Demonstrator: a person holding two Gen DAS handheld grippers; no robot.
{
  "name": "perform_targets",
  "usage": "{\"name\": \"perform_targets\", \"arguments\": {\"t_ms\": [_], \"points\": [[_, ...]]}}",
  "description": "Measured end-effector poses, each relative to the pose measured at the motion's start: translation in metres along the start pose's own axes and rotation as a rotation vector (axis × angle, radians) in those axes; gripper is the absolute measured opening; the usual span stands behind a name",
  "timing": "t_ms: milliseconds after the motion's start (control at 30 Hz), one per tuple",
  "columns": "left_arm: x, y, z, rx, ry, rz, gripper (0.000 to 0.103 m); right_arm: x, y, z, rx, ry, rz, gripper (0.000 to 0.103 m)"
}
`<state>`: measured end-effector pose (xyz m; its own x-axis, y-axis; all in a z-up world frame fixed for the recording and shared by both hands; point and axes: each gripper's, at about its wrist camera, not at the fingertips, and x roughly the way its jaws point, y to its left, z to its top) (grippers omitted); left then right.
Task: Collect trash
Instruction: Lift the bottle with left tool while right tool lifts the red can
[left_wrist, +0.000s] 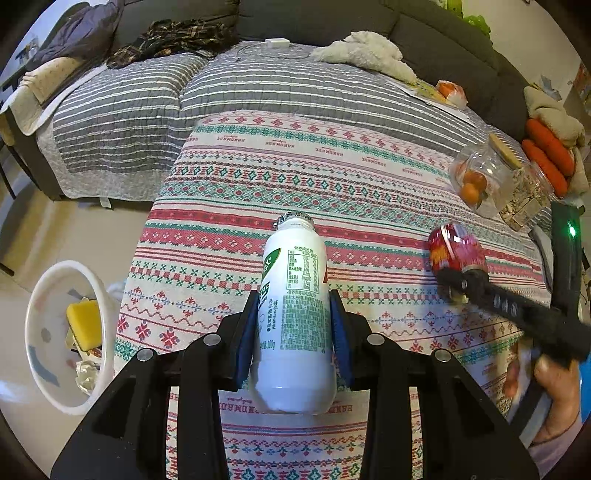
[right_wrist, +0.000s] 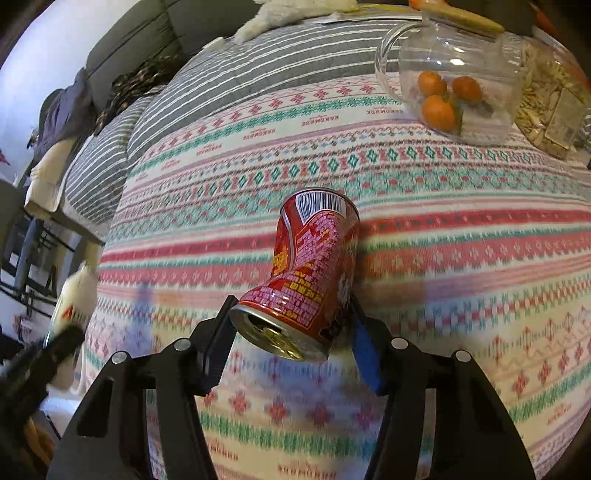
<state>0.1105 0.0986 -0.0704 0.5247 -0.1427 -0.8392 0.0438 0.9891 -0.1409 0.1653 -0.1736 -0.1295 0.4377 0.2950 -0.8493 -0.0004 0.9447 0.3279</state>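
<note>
Trash is in hand: left gripper (left_wrist: 293, 325) pinches the white plastic bottle (left_wrist: 293, 317), right gripper (right_wrist: 291, 332) apparently clamps the dented red can (right_wrist: 310, 269) (blurred); white bin (left_wrist: 55, 387) awaits both.

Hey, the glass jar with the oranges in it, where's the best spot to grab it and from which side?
Probably the looped handle on the glass jar, coming from the patterned cloth side. The round clear body looks too wide and smooth for the tongs, and a second jar crowds its other side. Both tongs are full now: the left holds the white bottle, the right the red can.
</note>
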Motion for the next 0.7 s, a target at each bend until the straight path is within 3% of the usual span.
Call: {"name": "perform_targets", "arguments": {"t_ms": [200, 367, 533, 600, 633, 700], "points": [[0.003, -0.01, -0.002, 0.019, -0.009, 0.008, 0.035, -0.004, 0.018, -0.01, -0.05, -0.016, 0.009, 0.056], [0.003, -0.01, -0.001, 0.028, -0.023, 0.032, 0.035, -0.017, 0.038, -0.006, -0.103, -0.075, 0.051, 0.047], [0.007, -0.009, -0.001, 0.029, -0.012, 0.038, 0.035, -0.006, 0.037, -0.005, -0.099, 0.004, 0.078, 0.047], [0.008, -0.01, -0.002, 0.033, -0.006, 0.042, 0.035, 0.005, 0.033, -0.008, -0.071, 0.064, 0.095, 0.054], [0.009, -0.009, -0.002, 0.034, -0.002, 0.044, 0.035, 0.009, 0.029, -0.009, -0.058, 0.078, 0.09, 0.063], [0.008, -0.007, -0.002, 0.029, -0.001, 0.043, 0.035, 0.011, 0.026, -0.013, -0.041, 0.082, 0.086, 0.068]]}}
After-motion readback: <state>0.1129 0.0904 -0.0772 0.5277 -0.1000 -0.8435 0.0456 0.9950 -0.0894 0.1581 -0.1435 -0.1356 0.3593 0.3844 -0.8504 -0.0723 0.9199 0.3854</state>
